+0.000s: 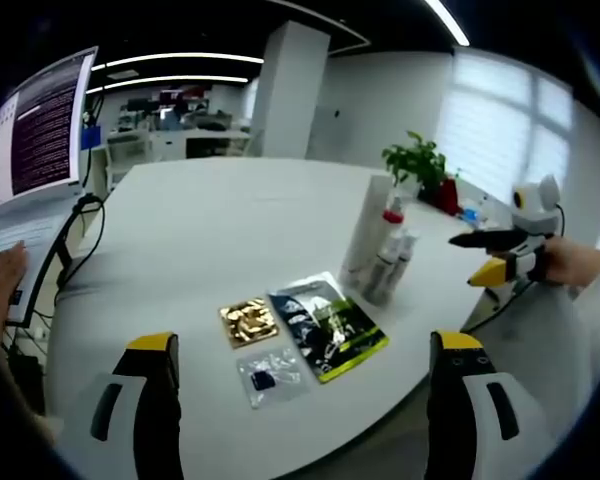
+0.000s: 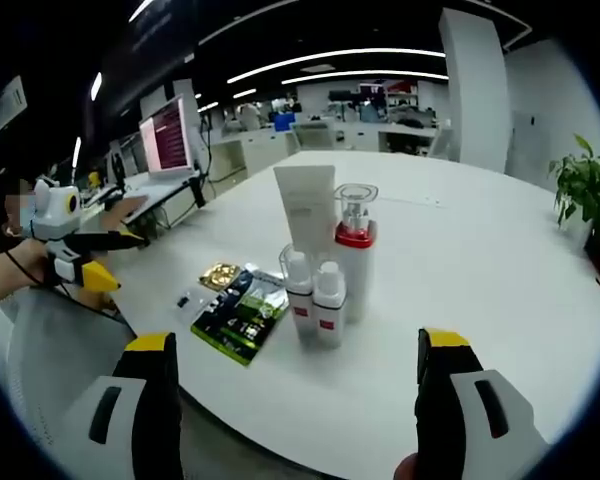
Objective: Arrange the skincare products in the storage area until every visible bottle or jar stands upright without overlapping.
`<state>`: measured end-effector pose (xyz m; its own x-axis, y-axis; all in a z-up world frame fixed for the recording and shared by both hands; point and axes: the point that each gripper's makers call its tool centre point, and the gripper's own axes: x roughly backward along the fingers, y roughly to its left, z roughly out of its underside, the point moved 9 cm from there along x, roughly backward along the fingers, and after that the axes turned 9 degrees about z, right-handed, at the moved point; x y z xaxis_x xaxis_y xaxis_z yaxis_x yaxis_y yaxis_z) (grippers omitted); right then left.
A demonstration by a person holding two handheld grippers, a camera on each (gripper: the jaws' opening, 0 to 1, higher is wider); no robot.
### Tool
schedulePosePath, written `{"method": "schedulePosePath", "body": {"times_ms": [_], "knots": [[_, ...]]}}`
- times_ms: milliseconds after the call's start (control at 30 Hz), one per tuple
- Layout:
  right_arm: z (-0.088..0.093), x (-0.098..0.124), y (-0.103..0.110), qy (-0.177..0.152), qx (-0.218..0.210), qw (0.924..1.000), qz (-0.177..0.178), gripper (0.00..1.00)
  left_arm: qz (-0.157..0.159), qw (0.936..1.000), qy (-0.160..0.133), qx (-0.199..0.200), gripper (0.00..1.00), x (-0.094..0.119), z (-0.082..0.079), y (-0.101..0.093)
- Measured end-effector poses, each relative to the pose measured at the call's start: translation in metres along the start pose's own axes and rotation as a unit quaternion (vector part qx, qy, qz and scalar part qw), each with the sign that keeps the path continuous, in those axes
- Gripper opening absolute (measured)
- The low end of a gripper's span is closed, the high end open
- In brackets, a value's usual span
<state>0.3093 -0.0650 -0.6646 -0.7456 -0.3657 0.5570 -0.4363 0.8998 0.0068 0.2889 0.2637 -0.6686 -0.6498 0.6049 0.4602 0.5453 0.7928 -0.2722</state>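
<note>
My right tool [image 2: 292, 400], jaws apart, empty, faces the upright bottle cluster [image 2: 325, 270] at frame centre on the desk [image 2: 480, 260]. Left tool [image 1: 305, 400], also apart, sees it upper right; right is nearer.

Right gripper view: tube [image 2: 306, 207] at 11 o'clock of pump bottle [image 2: 354, 262], touching. Two small bottles [image 2: 315, 296] just before both, side by side. Sachets [image 2: 238, 306] flat on table [image 2: 460, 260] at 9 o'clock of bottles, near.
</note>
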Motion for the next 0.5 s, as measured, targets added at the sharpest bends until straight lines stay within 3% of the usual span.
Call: {"method": "schedulePosePath", "body": {"times_ms": [500], "knots": [[0.0001, -0.0008, -0.0002, 0.001, -0.001, 1.0000, -0.001, 0.99, -0.001, 1.0000, 0.004, -0.001, 0.96, 0.0001, 0.0006, -0.0007]]}}
